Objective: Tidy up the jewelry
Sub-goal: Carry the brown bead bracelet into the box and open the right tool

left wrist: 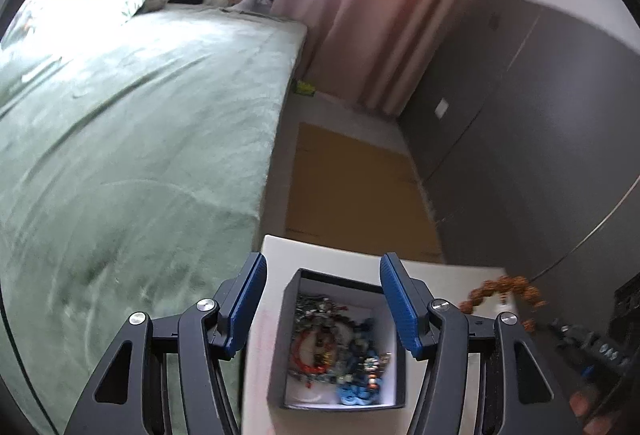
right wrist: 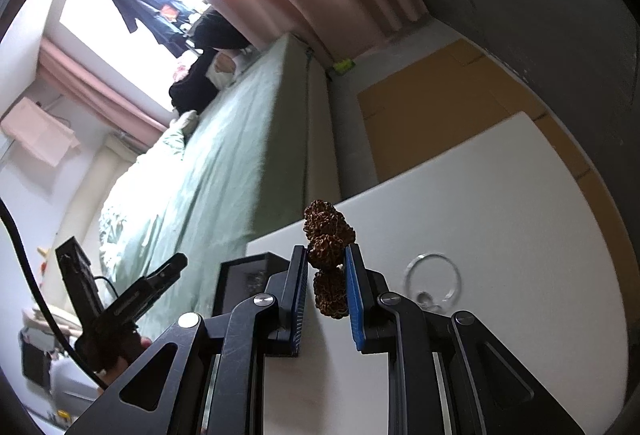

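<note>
Above the box (left wrist: 340, 343): left gripper (left wrist: 322, 305) spread wide, holding nothing; right gripper (right wrist: 326, 289) clamped on brown bead bracelet (right wrist: 326, 255).

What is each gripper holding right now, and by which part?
The right gripper pinches a brown beaded bracelet by a few beads, the rest dangling. The left gripper is open, empty, above the jewelry box.
</note>
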